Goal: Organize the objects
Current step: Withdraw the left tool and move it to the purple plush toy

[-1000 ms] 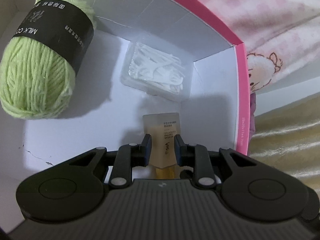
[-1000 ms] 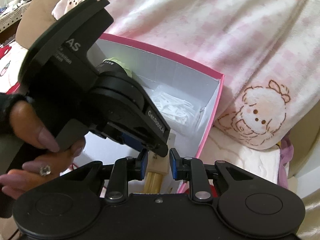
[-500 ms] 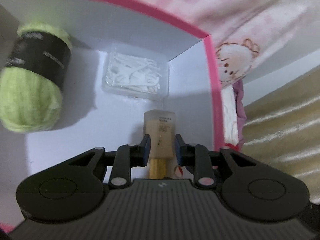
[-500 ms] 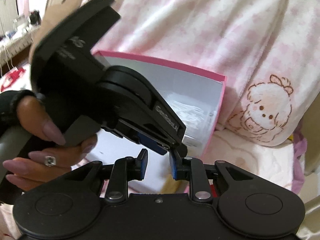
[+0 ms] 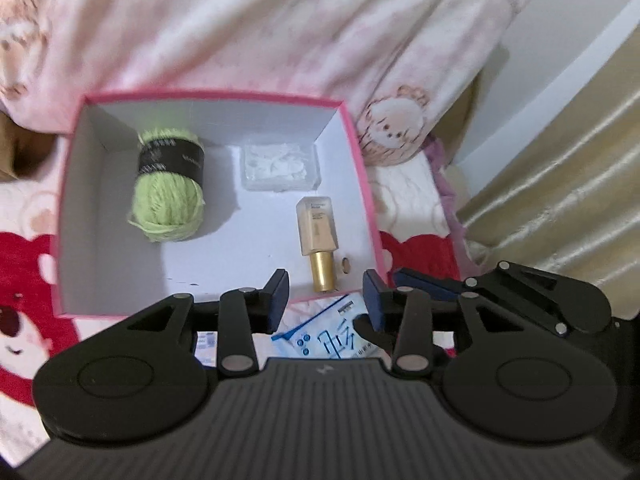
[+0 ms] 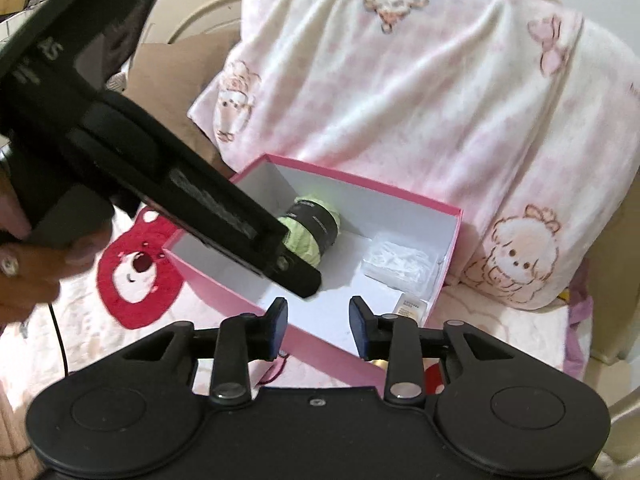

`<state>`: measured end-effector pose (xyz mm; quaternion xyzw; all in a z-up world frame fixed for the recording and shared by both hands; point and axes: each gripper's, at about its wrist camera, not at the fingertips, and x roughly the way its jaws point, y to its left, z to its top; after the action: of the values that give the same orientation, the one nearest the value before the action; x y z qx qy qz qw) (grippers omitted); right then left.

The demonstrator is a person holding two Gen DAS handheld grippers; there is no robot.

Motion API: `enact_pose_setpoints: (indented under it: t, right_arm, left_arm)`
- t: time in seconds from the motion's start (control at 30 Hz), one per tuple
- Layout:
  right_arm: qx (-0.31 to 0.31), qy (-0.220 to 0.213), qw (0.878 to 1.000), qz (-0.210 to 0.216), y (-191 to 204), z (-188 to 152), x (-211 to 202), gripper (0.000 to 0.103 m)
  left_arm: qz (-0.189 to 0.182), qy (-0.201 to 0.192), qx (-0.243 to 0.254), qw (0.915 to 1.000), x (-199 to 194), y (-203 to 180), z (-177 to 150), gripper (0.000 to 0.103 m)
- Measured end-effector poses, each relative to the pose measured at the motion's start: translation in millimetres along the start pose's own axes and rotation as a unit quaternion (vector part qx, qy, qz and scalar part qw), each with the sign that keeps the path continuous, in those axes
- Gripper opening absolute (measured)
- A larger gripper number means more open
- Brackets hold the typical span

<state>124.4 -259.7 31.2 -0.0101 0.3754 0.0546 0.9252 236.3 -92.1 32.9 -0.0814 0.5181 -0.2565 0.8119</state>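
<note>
You are hovering both grippers above the pink box [image 5: 362, 184], and both are empty. The left gripper [image 5: 326, 294] is standing partly open; its jaws have just been opening and nothing is lying between them. The foundation bottle [image 5: 318, 240] is now resting on the box floor near the right wall, close to the front right corner, lying flat with its long axis running front to back: gold cap [image 5: 323, 276] toward you, pale body toward the back wall. It is sitting just beyond and slightly inside the span of your left jaws, so the left gripper is the nearer one to it.

The green yarn ball [image 5: 170, 196] is lying toward the back left of the box, and the clear case of floss picks [image 5: 280, 168] is sitting against the back wall, right of centre, just behind the bottle.

Your right gripper [image 6: 318, 330] is also partly open and released, its jaws having just been opening too, with only the front wall of the box showing behind the gap. The left gripper is crossing its view from the upper left.

Outside the box, just below its front edge, a white and blue packet [image 5: 332, 338] is lying on the bedding [image 5: 28, 264], directly under your left jaws. I judge it the likely next pick, and the left hand is placed best for it.
</note>
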Motion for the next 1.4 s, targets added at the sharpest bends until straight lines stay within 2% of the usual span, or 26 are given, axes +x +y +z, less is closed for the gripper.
enact_pose_setpoints:
  t: [0.13,0.27,0.33,0.4,0.47,0.57,0.63,0.73,0.8,0.9,1.17,1.3,1.4]
  right_arm:
    - [-0.016,-0.003,1.000,0.011,13,2,-34,0.050]
    - [-0.026,0.011,0.999,0.031,18,-8,-53,0.055]
    - [-0.027,0.015,0.999,0.044,19,-18,-62,0.062]
    - [-0.028,0.026,0.998,0.049,23,-29,-72,0.071]
    - [-0.032,0.034,0.998,0.049,26,-41,-79,0.076]
    - [-0.048,0.049,0.996,0.053,29,-58,-84,0.077]
    - [-0.057,0.055,0.995,0.055,30,-70,-85,0.077]
    - [-0.058,0.067,0.994,0.068,29,-87,-86,0.078]
    - [-0.046,0.072,0.994,0.071,25,-97,-83,0.084]
    - [-0.012,0.077,0.994,0.075,14,-115,-72,0.084]
    - [0.095,0.068,0.990,0.075,-5,-154,-40,0.084]
    - [0.104,0.050,0.992,0.056,-4,-168,-25,0.084]
    - [0.121,0.036,0.991,0.040,-5,-183,-6,0.084]
  left_arm:
    - [0.019,-0.018,0.027,0.9993,-39,-18,-12,0.046]
    - [0.031,-0.008,0.054,0.9980,-71,-28,-37,0.050]
    - [0.034,-0.005,0.060,0.9976,-84,-28,-50,0.051]
    - [0.040,-0.005,0.068,0.9969,-93,-28,-63,0.053]
    - [0.050,-0.007,0.071,0.9962,-99,-27,-77,0.055]
    - [0.059,-0.005,0.065,0.9962,-100,-24,-95,0.058]
    - [0.058,0.000,0.061,0.9964,-97,-22,-107,0.059]
    - [0.056,0.009,0.045,0.9974,-88,-20,-121,0.066]
    - [0.059,0.013,0.049,0.9970,-80,-20,-128,0.071]
    - [0.061,0.022,0.050,0.9966,-63,-20,-139,0.072]
    - [0.030,0.019,0.055,0.9979,-10,-24,-162,0.074]
    - [0.044,0.040,0.039,0.9975,24,-13,-164,0.072]
    - [0.037,0.037,0.027,0.9983,45,-3,-166,0.071]
